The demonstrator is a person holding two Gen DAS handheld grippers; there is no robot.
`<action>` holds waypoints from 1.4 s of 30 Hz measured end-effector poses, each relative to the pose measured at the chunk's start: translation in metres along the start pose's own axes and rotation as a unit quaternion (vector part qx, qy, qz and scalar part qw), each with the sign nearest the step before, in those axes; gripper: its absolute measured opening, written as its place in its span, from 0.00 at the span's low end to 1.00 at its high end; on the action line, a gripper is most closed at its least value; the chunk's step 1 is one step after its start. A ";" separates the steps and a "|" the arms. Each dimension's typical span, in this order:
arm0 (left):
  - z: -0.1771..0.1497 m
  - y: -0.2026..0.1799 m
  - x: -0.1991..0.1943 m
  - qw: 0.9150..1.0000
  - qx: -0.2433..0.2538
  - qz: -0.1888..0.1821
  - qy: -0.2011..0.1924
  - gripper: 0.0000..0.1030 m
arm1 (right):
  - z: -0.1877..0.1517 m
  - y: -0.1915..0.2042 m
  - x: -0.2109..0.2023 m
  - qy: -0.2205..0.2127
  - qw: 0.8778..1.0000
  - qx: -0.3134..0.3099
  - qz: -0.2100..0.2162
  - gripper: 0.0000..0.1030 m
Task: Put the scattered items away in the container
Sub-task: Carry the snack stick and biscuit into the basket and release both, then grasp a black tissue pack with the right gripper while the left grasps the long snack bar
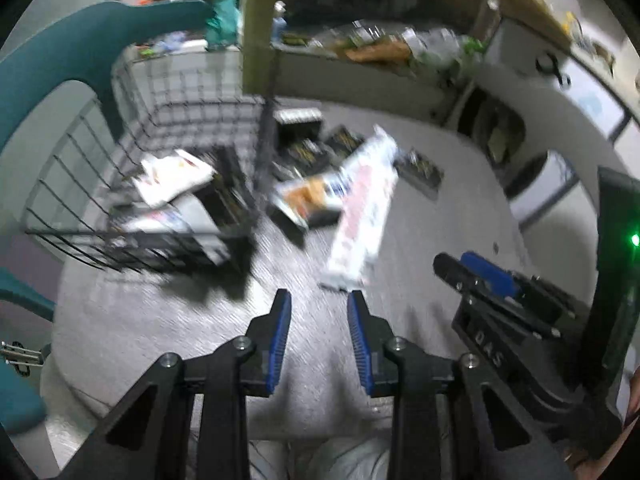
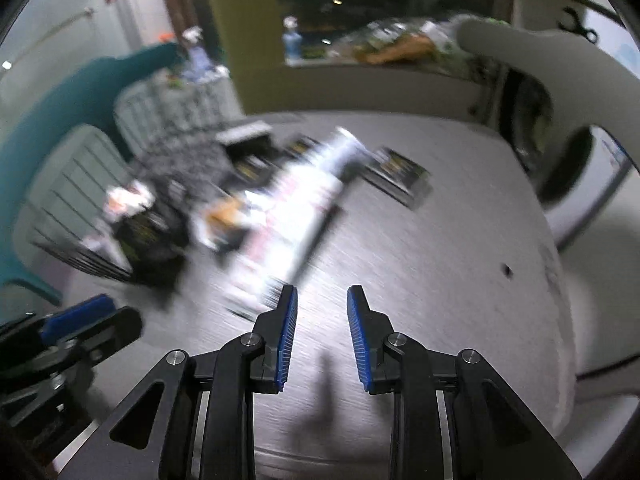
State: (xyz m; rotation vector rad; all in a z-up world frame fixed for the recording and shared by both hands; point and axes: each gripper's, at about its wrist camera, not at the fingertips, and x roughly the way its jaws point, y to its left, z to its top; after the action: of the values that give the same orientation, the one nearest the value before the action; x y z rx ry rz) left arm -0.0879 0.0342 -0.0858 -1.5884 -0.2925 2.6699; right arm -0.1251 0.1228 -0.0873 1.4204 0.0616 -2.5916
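The wire basket (image 1: 168, 184) is black, with white packets (image 1: 172, 176) printed in red and orange inside. The table (image 1: 440, 216) is pale grey with a fine woven texture. The long box (image 1: 364, 204) is white with pink and blue print; the flat packs (image 1: 420, 170) are black with gold. The chair (image 1: 80, 52) is teal. Both grippers are black with ribbed blue pads (image 2: 288, 336)

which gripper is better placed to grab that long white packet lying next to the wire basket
Left, narrowly. The long white packet ends just ahead of the left gripper, whose empty fingers line up with it beside the wire basket. The right gripper sits off to its side.
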 end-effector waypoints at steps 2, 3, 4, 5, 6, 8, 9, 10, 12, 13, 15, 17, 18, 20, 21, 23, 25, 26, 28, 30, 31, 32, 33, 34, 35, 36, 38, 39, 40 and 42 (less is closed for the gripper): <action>-0.005 -0.009 0.014 1.000 0.012 -0.004 0.006 0.30 | -0.009 -0.012 0.011 0.006 1.000 0.004 -0.015 0.26; -0.006 -0.015 0.022 1.000 0.022 -0.003 0.006 0.30 | -0.013 -0.019 0.016 0.007 1.000 0.007 -0.020 0.26; -0.006 -0.019 0.027 0.999 0.032 0.001 0.006 0.30 | -0.015 -0.024 0.020 0.008 1.000 0.008 -0.023 0.26; -0.005 -0.024 0.034 0.999 0.042 0.004 0.007 0.30 | -0.016 -0.030 0.025 0.009 1.000 0.010 -0.028 0.26; -0.004 -0.029 0.042 0.999 0.051 0.007 0.009 0.30 | -0.015 -0.035 0.030 0.008 0.999 0.012 -0.032 0.26; -0.001 -0.037 0.057 0.998 0.061 0.011 0.012 0.30 | -0.012 -0.045 0.038 0.001 0.999 0.014 -0.032 0.26; 0.002 -0.040 0.065 0.998 0.064 0.012 0.013 0.30 | -0.009 -0.049 0.042 -0.005 0.999 0.015 -0.031 0.26; 0.006 -0.043 0.072 0.998 0.068 0.012 0.014 0.30 | -0.005 -0.053 0.046 -0.011 0.999 0.017 -0.028 0.26; 0.013 -0.049 0.086 0.997 0.077 0.019 0.017 0.31 | 0.006 -0.060 0.056 -0.024 0.999 0.019 -0.014 0.26; 0.017 -0.050 0.092 0.996 0.079 0.025 0.019 0.32 | 0.012 -0.064 0.061 -0.031 0.999 0.019 -0.008 0.26; 0.024 -0.050 0.097 0.997 0.076 0.031 0.012 0.43 | 0.025 -0.064 0.071 -0.039 0.999 0.020 -0.008 0.26; 0.032 -0.049 0.100 0.997 0.070 0.034 0.005 0.55 | 0.038 -0.066 0.081 -0.043 0.999 0.015 -0.006 0.27; 0.035 -0.048 0.102 0.997 0.065 0.037 0.002 0.55 | 0.045 -0.067 0.085 -0.046 0.999 0.012 -0.006 0.28; 0.041 -0.045 0.104 0.998 0.060 0.032 -0.002 0.57 | 0.056 -0.069 0.093 -0.053 0.999 0.005 -0.004 0.36; 0.044 -0.046 0.106 0.998 0.062 0.030 0.000 0.59 | 0.061 -0.070 0.097 -0.055 0.998 0.001 0.000 0.38; 0.048 -0.047 0.110 0.997 0.065 0.032 0.003 0.59 | 0.072 -0.071 0.103 -0.059 0.998 -0.006 0.003 0.49; 0.052 -0.046 0.114 0.998 0.062 0.027 0.007 0.59 | 0.081 -0.070 0.111 -0.058 0.998 -0.016 0.000 0.52; 0.054 -0.045 0.115 0.998 0.060 0.025 0.009 0.59 | 0.086 -0.070 0.114 -0.056 0.998 -0.019 0.004 0.52; 0.058 -0.044 0.119 0.998 0.057 0.022 0.012 0.59 | 0.094 -0.068 0.123 -0.046 0.998 -0.029 0.012 0.52; 0.061 -0.044 0.121 0.998 0.054 0.018 0.014 0.59 | 0.099 -0.067 0.129 -0.041 0.998 -0.037 0.012 0.56; 0.062 -0.044 0.122 0.998 0.054 0.016 0.015 0.59 | 0.102 -0.066 0.131 -0.039 0.998 -0.042 0.014 0.61; 0.062 -0.044 0.123 0.998 0.054 0.014 0.016 0.59 | 0.104 -0.066 0.133 -0.039 0.998 -0.047 0.014 0.64; 0.062 -0.044 0.123 0.998 0.054 0.012 0.017 0.59 | 0.107 -0.066 0.135 -0.038 0.998 -0.050 0.015 0.65; 0.062 -0.044 0.123 0.998 0.054 0.010 0.018 0.59 | 0.109 -0.065 0.137 -0.038 0.998 -0.054 0.017 0.65; 0.062 -0.044 0.124 0.998 0.053 0.009 0.019 0.59 | 0.112 -0.066 0.139 -0.038 0.997 -0.058 0.018 0.66; 0.061 -0.043 0.124 0.998 0.053 0.007 0.020 0.59 | 0.114 -0.066 0.141 -0.039 0.997 -0.062 0.017 0.66; 0.058 -0.043 0.126 0.998 0.055 0.004 0.022 0.59 | 0.119 -0.067 0.147 -0.040 0.997 -0.068 0.014 0.69; 0.057 -0.043 0.127 0.998 0.056 0.003 0.023 0.59 | 0.121 -0.067 0.150 -0.039 0.997 -0.067 0.013 0.70; 0.056 -0.044 0.127 0.998 0.057 0.003 0.024 0.59 | 0.124 -0.068 0.154 -0.037 0.997 -0.062 0.013 0.71; 0.054 -0.044 0.127 0.998 0.058 0.002 0.024 0.59 | 0.128 -0.069 0.159 -0.033 0.998 -0.055 0.012 0.72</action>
State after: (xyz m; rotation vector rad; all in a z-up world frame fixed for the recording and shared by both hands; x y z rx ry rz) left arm -0.1998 0.0834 -0.1640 -1.6190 -0.1310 2.5943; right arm -0.3275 0.1516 -0.1556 1.2888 0.1729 -2.5703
